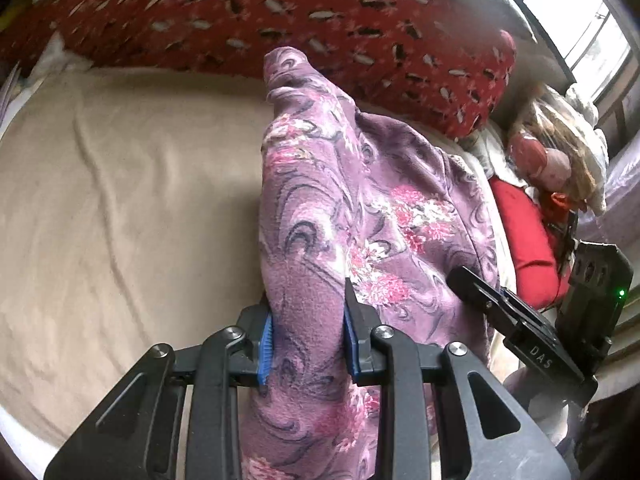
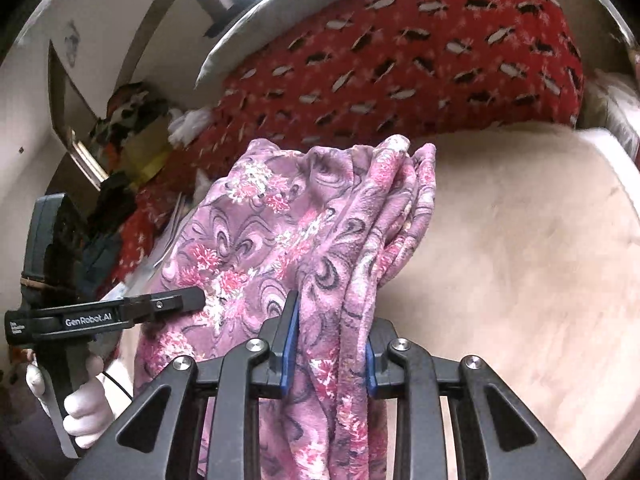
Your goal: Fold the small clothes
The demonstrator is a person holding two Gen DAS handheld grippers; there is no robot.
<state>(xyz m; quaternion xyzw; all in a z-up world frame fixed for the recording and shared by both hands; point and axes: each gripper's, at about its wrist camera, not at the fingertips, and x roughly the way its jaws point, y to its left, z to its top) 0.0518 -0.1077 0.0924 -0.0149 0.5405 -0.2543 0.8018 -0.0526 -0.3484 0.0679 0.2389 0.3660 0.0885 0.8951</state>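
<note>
Purple fleece garment [image 1: 320,208] with pink flower clusters and dark swirls. Bunched into thick folds, lifted clear above the beige sheet [image 1: 120,200], hanging slack. One gathered edge pinched between blue pads at the bottom of the left wrist view, another at the bottom of the right wrist view. Upper folds rising toward the red blanket [image 1: 280,12] behind the sheet.

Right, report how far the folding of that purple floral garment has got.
Done: both grippers have a grip. The left gripper is shut on the purple floral garment and the right gripper clamps another bunch of it. In hand: the cloth hangs bunched between them above the beige bed sheet. Left: no fold shows yet; it must be spread flat, folded and set down.
</note>
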